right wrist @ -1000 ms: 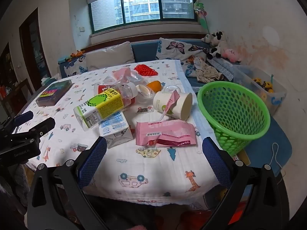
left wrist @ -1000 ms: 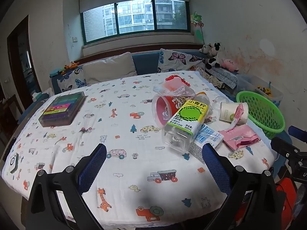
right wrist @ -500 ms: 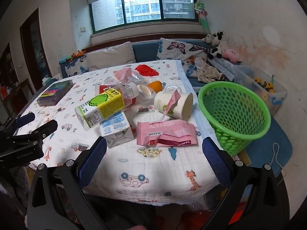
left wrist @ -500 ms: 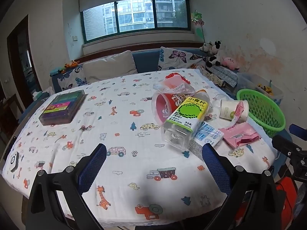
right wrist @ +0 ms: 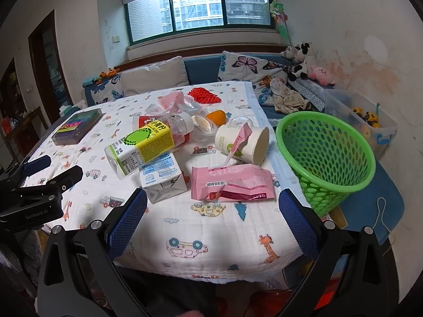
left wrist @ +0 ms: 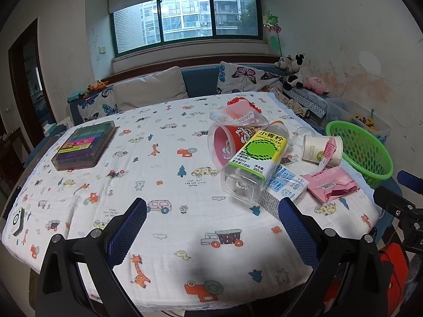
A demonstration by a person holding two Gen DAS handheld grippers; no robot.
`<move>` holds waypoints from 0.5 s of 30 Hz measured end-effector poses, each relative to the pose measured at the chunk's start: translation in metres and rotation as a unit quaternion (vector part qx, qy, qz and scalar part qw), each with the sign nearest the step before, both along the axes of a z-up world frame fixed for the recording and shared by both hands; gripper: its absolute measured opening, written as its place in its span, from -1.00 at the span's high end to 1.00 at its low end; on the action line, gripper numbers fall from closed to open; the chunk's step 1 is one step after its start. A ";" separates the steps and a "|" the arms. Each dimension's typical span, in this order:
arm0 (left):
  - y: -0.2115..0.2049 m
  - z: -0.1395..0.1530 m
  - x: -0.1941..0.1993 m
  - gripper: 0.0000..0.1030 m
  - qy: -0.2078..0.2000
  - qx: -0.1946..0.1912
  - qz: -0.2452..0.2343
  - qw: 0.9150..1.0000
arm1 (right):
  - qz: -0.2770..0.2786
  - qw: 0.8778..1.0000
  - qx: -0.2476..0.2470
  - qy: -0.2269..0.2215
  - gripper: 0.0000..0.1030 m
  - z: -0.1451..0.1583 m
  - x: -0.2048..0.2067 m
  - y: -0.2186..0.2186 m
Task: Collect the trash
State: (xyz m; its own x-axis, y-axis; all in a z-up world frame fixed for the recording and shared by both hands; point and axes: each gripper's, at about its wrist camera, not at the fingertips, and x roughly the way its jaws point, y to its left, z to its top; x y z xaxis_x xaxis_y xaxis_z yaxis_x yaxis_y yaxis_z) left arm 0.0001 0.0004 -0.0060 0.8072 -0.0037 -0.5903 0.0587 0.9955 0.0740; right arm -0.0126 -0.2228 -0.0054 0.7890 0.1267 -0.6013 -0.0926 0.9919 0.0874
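You have not picked up anything yet. Your left gripper [left wrist: 211, 227] and right gripper [right wrist: 212, 224] are both wide open and empty. The pink wrapper [right wrist: 231, 183], bottle [right wrist: 142, 145] and cup [right wrist: 243, 142] lie at 12 o'clock; the green basket [right wrist: 325, 153], at 2 o'clock, looks empty.

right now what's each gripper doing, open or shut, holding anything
Left gripper: open, holding nothing, above the tablecloth.
Right gripper: open, holding nothing, with the pink wrapper just ahead.
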 end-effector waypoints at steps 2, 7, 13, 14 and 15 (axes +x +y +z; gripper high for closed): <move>0.000 0.000 -0.001 -0.88 0.001 -0.001 -0.001 1.000 | 0.001 1.000 0.001 0.001 -0.92 0.000 0.000 0.000; -0.003 -0.002 0.002 -0.88 0.001 0.001 0.000 1.000 | 0.001 1.000 0.001 0.002 -0.92 -0.001 0.001 -0.001; -0.003 -0.002 0.002 -0.88 0.002 0.001 0.000 1.000 | 0.000 1.000 0.000 0.002 -0.91 -0.002 0.001 -0.001; -0.004 -0.002 0.003 -0.88 0.002 0.001 0.000 1.000 | 0.000 1.000 0.000 0.002 -0.92 -0.003 0.002 -0.001; -0.004 -0.002 0.003 -0.88 0.002 0.001 0.000 1.000 | 0.000 1.000 -0.001 0.002 -0.92 -0.003 0.001 -0.001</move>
